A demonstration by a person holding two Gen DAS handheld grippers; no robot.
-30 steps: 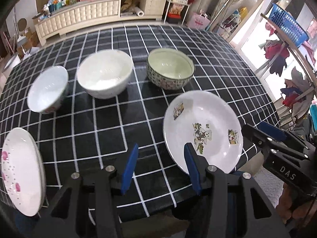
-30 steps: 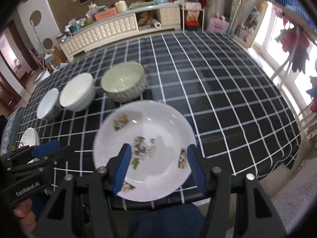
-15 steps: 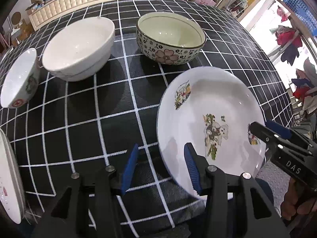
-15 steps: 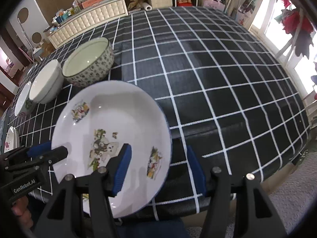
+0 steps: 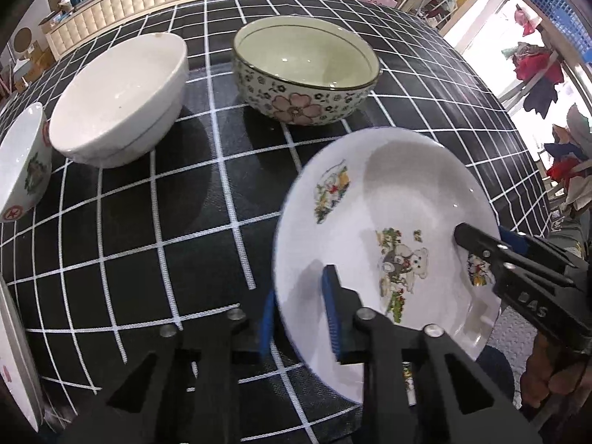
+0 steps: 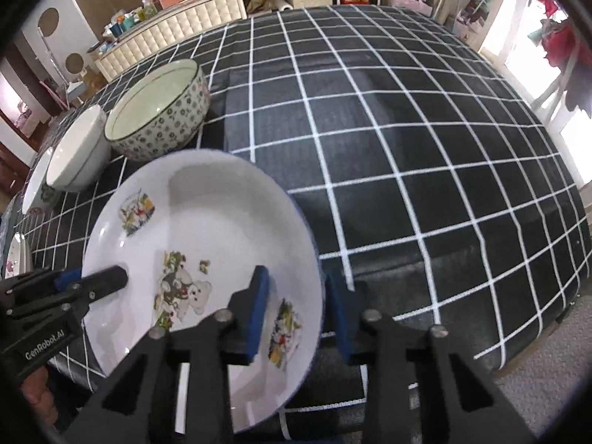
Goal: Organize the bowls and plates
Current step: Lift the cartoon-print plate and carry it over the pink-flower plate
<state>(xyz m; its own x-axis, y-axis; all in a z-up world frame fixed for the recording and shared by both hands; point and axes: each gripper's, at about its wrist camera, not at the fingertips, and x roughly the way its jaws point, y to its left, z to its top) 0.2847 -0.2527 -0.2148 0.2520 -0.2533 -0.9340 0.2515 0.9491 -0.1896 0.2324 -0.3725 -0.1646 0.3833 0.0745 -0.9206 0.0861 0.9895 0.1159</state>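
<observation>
A white plate with cartoon prints (image 5: 388, 222) (image 6: 207, 236) lies near the table's front edge. My left gripper (image 5: 299, 318) straddles its left rim, one blue pad inside, one outside, closed onto the rim. My right gripper (image 6: 299, 314) straddles its right rim the same way. Each gripper shows in the other's view, the right one (image 5: 518, 262) and the left one (image 6: 74, 288). Behind stand a floral bowl (image 5: 307, 74) (image 6: 159, 111), a plain white bowl (image 5: 118, 100) (image 6: 77, 155) and a small white bowl (image 5: 22, 162).
A second white plate with pink marks (image 5: 14, 362) sits at the far left edge of the black checked tablecloth (image 6: 407, 129). A white cabinet (image 5: 129, 3) stands behind the table. A clothes rack (image 5: 547, 66) stands to the right.
Both grippers have moved in and closed onto opposite rims of the cartoon plate, which were open beside it before. The bowls have not moved.
</observation>
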